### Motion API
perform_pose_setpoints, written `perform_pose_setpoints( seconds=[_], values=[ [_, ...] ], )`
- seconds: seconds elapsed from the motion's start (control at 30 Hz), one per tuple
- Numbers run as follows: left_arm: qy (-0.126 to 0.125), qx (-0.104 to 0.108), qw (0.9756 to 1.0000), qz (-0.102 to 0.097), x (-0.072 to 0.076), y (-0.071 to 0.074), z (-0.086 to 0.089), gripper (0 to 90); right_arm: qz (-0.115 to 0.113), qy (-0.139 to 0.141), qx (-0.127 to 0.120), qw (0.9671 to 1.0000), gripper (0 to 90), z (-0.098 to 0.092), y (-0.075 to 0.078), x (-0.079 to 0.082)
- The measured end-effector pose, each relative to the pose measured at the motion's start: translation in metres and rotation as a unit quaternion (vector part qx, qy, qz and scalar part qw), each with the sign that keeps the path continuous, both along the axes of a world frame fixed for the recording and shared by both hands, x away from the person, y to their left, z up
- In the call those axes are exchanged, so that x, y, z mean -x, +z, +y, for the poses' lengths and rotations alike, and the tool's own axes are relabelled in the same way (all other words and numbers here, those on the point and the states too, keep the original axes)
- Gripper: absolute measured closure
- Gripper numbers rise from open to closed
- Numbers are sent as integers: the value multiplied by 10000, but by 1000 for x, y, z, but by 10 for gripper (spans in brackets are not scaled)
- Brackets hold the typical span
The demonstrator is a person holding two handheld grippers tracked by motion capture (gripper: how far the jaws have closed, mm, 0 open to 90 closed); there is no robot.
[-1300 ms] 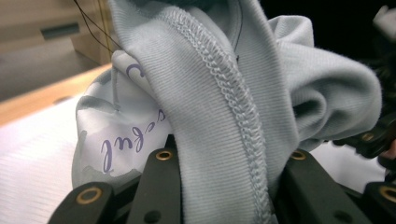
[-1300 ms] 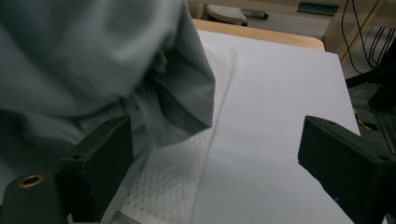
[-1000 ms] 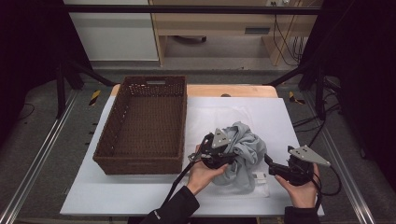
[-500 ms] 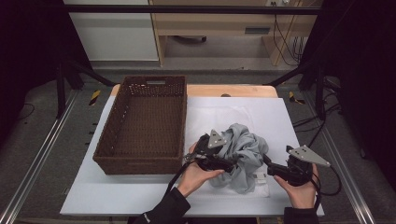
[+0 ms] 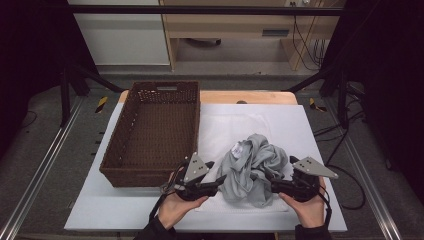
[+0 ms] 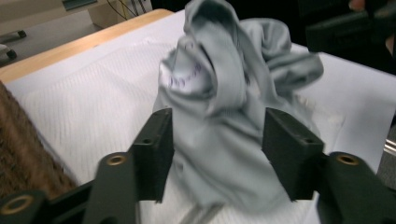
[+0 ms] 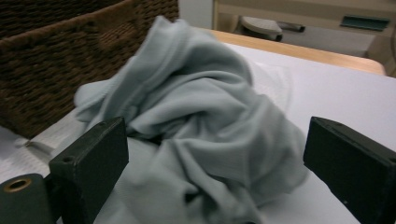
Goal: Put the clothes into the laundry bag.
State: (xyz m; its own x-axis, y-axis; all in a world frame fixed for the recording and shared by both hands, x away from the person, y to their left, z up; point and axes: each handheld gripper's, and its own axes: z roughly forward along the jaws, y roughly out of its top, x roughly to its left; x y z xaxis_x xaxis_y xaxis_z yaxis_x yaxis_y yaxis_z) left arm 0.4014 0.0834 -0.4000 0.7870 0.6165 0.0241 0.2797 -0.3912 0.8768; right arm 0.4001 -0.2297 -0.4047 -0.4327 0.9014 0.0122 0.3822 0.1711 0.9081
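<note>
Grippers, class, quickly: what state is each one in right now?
Left gripper: jaws apart around the grey garment, just been closing, not pressing it.
Right gripper: open, garment in front, nothing held.

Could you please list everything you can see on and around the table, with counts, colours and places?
Garment: one, grey, crumpled near the table's front edge, between the two tools.
Basket: one, dark brown wicker, on the table's left half.
Cloth: one, white, flat beneath the garment.
Table: one, white top with a wooden far edge.
Left tool: one, black, jaws open either side of the garment's left edge, having just been closing.
Right tool: one, black, jaws open at the garment's right side.
</note>
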Motion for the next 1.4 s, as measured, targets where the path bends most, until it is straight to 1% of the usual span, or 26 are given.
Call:
perform_pose_setpoints(
  seconds=[0.03, 0.07, 0.1, 0.13, 0.17, 0.23, 0.3, 0.37, 0.43, 0.47, 0.5, 0.53, 0.6, 0.7, 0.73, 0.77, 0.87, 0.9, 0.93, 1.0, 1.07, 1.1, 1.13, 1.23, 1.3, 1.4],
  values=[
    [-27, -62, 10000, -17, 3, -3, 2, 499, 7, 75, 43, 10000, 71, 6, -1, -1],
    [-121, -73, 9999, -96, 6, -8, 5, 503, 18, 106, 69, 9999, 71, 10, -2, -2],
    [-182, -56, 9995, -257, 10, -14, 8, 498, 40, 167, 96, 9998, 69, 14, -3, -3],
    [-134, -115, 9995, -268, 13, -19, 11, 512, 87, 266, 155, 9995, 56, 25, -6, -7],
    [-113, -154, 9997, -164, 14, -22, 12, 519, 109, 272, 164, 9994, 55, 29, -7, -9],
    [-62, -204, 9996, 186, 18, -33, 14, 542, 128, 289, 168, 9994, 57, 32, -9, -11],
    [-2, -374, 9989, 276, 19, -44, 14, 628, 221, 208, 96, 9995, 53, 42, -16, -23],
    [-35, -434, 9980, 456, 17, -53, 13, 642, 263, 199, 108, 9994, 47, 43, -19, -26],
    [38, -458, 9977, 495, 15, -60, 13, 717, 409, 187, 142, 9989, 47, 48, -28, -33],
    [62, -461, 9975, 538, 14, -63, 12, 764, 559, 197, 238, 9980, 46, 51, -39, -38],
    [51, -439, 9973, 584, 13, -66, 13, 780, 643, 199, 299, 9973, 41, 52, -44, -40],
    [14, -445, 9972, 607, 12, -68, 13, 780, 643, 199, 299, 9973, 41, 52, -44, -40],
    [-27, -529, 9967, 611, 13, -72, 11, 815, 797, 193, 366, 9960, 48, 55, -56, -45],
    [-71, -629, 9962, 593, 13, -77, 7, 833, 1056, 172, 463, 9932, 113, 58, -68, -48],
    [-84, -638, 9961, 600, 13, -78, 6, 835, 1027, 182, 508, 9933, 157, 58, -72, -48],
    [-85, -653, 9960, 600, 13, -80, 5, 839, 1065, 176, 501, 9929, 244, 58, -75, -48],
    [-112, -696, 9955, 630, 11, -83, 4, 839, 1138, 150, 496, 9922, 526, 54, -76, -47],
    [-108, -704, 9954, 638, 10, -84, 4, 839, 1240, 145, 355, 9915, 601, 51, -73, -46],
    [-106, -695, 9954, 657, 9, -85, 3, 839, 1270, 169, 244, 9915, 650, 47, -72, -46],
    [-87, -699, 9953, 668, 8, -85, 3, 841, 1249, 135, 270, 9917, 669, 45, -70, -45],
    [-95, -707, 9952, 663, 8, -85, 3, 847, 1128, 36, 307, 9931, 676, 40, -64, -43],
    [-95, -707, 9952, 663, 8, -85, 3, 852, 1128, 36, 307, 9931, 676, 40, -64, -43],
    [-92, -720, 9952, 664, 8, -85, 3, 852, 1084, -46, 292, 9937, 677, 35, -59, -41],
    [-88, -706, 9950, 695, 7, -86, 3, 864, 816, -347, 209, 9958, 677, 9, -40, -32],
    [-94, -681, 9951, 715, 7, -86, 4, 870, 770, -558, 145, 9954, 676, -11, -31, -26],
    [-105, -658, 9954, 689, 7, -85, 4, 883, 762, -836, 160, 9935, 675, -36, -29, -18]
  ],
)
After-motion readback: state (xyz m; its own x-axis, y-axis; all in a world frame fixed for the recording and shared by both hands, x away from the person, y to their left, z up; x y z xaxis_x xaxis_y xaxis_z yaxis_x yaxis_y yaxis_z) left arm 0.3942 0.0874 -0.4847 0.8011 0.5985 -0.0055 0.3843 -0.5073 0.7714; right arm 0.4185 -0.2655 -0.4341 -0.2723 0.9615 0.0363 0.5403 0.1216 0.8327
